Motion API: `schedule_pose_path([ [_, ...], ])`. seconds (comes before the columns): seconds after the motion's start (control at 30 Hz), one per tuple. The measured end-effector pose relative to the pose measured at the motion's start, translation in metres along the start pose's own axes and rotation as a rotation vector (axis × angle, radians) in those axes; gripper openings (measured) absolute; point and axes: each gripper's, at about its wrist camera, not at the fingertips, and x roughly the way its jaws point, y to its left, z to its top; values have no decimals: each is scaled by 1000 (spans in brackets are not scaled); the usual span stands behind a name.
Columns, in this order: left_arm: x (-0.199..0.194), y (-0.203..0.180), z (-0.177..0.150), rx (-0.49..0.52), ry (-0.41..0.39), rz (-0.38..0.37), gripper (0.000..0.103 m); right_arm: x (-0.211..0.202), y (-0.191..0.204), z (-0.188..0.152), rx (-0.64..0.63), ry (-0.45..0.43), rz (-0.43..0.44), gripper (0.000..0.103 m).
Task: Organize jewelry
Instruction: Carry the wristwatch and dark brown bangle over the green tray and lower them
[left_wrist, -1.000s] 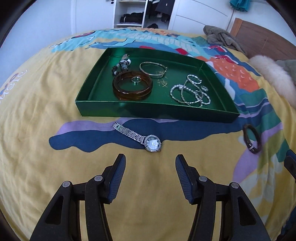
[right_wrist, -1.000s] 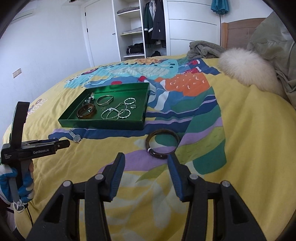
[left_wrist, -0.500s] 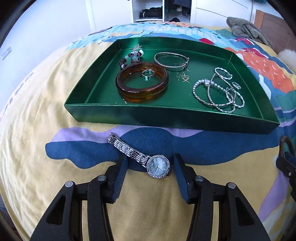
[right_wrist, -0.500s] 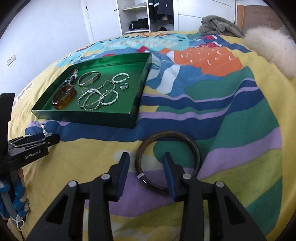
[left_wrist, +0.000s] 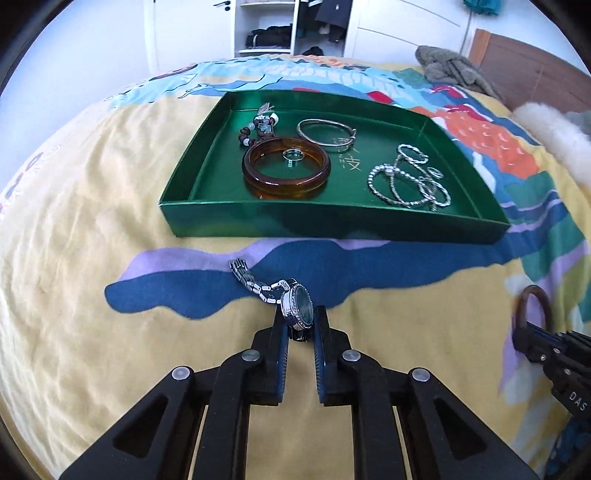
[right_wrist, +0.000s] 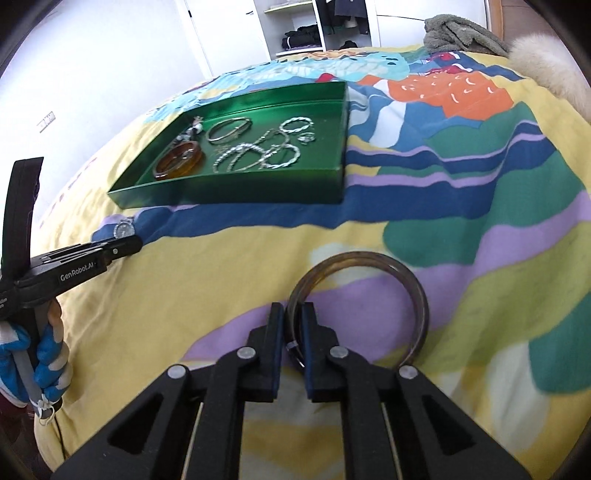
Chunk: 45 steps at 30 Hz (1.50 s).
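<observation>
Watch (left_wrist: 295, 308): silver, dark round dial, link band trailing on the bed (left_wrist: 74, 258)
Left gripper (left_wrist: 300, 325): clamped on the watch
Right gripper (right_wrist: 291, 321): clamped on dark brown bangle (right_wrist: 369, 291)

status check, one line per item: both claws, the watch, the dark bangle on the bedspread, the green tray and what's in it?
Left claw: shut on the watch case.
Silver metal-band wristwatch: case pinched on edge, band trailing on the bedspread.
Right claw: shut on the bangle rim.
Dark brown translucent bangle: gripped at its near edge.
Green rectangular tray: open, on the bedspread.
Amber bangle: flat in tray, small ring inside it.
Silver chain bracelets: tangled in tray.
</observation>
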Motion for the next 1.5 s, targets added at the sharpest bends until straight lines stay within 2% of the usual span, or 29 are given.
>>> schedule_pose_path([
  [0.4,-77,33,-44,35,-68,-112,12,-45,54,-36,-22,-57,58,8],
  [0.83,-137,54,-61,38,-144,-158,12,-88,100,-58,-60,-113,69,8],
  [1.17,-156,55,-34,69,-200,-181,12,-110,116,-34,-91,-176,56,8],
  [1.5,-126,40,28,117,-207,-178,12,-102,110,32,-107,-224,24,8],
])
